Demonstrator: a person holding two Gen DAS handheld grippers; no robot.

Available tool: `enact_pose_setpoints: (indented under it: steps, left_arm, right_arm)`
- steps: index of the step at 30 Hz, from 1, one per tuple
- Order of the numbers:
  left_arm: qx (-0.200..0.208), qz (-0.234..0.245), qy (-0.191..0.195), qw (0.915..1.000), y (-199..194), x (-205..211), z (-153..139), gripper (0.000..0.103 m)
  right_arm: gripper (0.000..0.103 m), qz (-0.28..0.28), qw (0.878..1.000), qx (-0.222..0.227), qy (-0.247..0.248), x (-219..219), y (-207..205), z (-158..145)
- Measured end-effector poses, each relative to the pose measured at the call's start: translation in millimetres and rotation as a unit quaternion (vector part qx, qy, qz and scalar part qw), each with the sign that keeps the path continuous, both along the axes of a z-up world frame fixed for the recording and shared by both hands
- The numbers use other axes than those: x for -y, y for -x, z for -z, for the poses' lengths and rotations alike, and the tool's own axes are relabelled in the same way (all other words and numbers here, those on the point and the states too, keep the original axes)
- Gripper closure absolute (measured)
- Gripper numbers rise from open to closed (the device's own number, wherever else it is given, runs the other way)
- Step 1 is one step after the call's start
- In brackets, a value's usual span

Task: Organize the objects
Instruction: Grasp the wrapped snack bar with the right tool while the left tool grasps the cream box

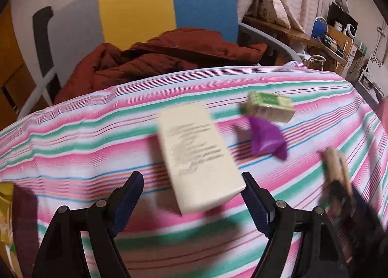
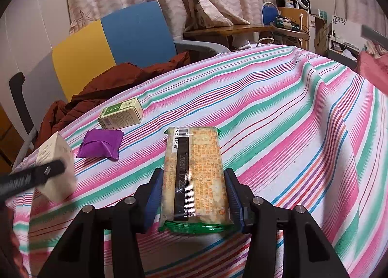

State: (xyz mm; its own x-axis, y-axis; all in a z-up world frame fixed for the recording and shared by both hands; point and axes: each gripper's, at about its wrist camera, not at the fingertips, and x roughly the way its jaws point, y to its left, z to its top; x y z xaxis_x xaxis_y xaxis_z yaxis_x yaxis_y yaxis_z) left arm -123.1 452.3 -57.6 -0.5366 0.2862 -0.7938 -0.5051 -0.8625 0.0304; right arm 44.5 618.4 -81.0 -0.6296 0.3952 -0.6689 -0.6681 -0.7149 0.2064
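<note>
A cream box with printed text lies tilted and blurred between the fingers of my left gripper. That gripper is open wide: the left pad stands well clear of the box and the right pad is just at its corner. Beyond it are a purple pouch and a small green-and-cream box. My right gripper is shut on a long cracker packet with a green end, held over the striped cloth. The right wrist view shows the cream box, purple pouch and green box at left.
A striped pink, green and white cloth covers the table. Behind its far edge stands a chair with a yellow and blue back, with a rust-red jacket on it. A cluttered wooden desk sits at the back right.
</note>
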Motion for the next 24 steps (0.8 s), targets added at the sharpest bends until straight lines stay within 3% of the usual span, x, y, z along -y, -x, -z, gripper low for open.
enact_pose_setpoints:
  steps: [4,10,12,13,24]
  left_arm:
    - [0.005,0.011,-0.032,0.9994,7,22,3,0.021]
    - [-0.026,0.042,-0.048,0.9976,15,9,3,0.023]
    - [-0.037,0.06,-0.067,0.9952,13,6,5,0.049]
    - [-0.041,0.058,-0.063,0.9955,14,3,8,0.051]
    - [-0.055,0.077,-0.073,0.9929,0,10,12,0.052]
  right_arm:
    - [0.052,0.001,1.0,0.001,-0.001,1,0,0]
    - [0.052,0.001,1.0,-0.001,0.0,1,0,0]
    - [0.052,0.001,1.0,0.003,-0.003,1,1,0]
    - [0.052,0.001,1.0,0.004,-0.005,2,1,0]
    - [0.053,-0.002,1.0,0.005,-0.013,5,3,0]
